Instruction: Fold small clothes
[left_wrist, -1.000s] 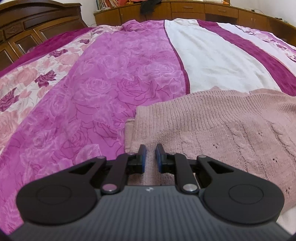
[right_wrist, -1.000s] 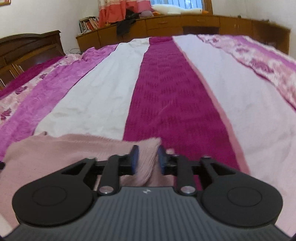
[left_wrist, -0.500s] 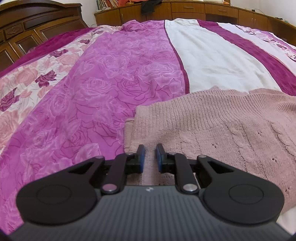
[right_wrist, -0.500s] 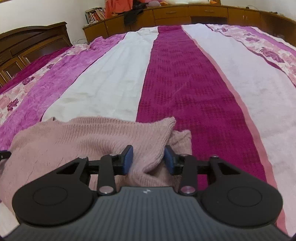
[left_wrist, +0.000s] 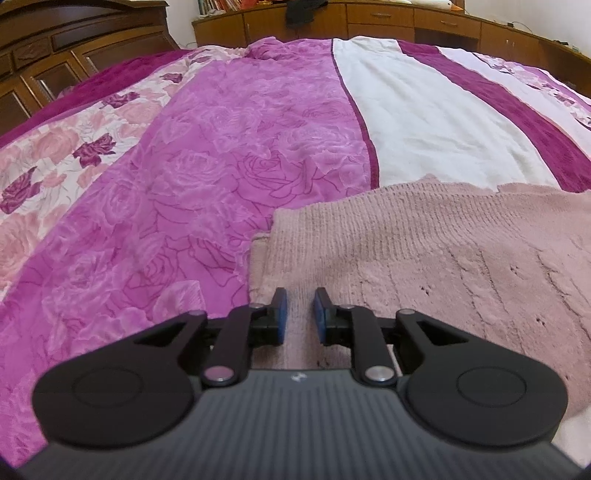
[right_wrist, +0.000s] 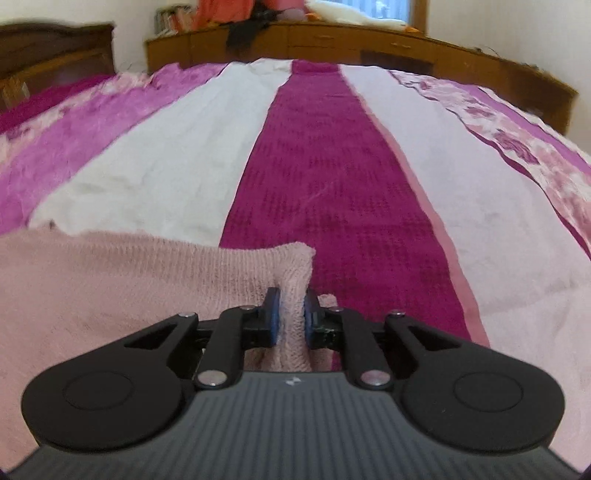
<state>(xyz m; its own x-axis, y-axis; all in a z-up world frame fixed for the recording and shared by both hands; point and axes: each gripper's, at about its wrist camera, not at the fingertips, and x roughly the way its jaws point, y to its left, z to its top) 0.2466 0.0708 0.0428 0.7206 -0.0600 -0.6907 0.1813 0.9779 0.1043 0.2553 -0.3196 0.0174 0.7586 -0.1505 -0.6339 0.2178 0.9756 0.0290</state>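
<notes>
Right hand-held gripper (right_wrist: 290, 316) now clamped on pink sweater (left_wrist: 424, 254) corner; sweater long axis left-right; left hand-held gripper (left_wrist: 300, 314) narrowly parted.

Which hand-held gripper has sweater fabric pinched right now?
The right hand-held gripper: a fold of the pink sweater is bunched between its pads. The left hand-held gripper hangs open above flat knit.

Striped floral bedspread (left_wrist: 229, 155), dark wooden headboard (left_wrist: 74, 48), low cabinets (right_wrist: 332, 40) along white wall.
</notes>
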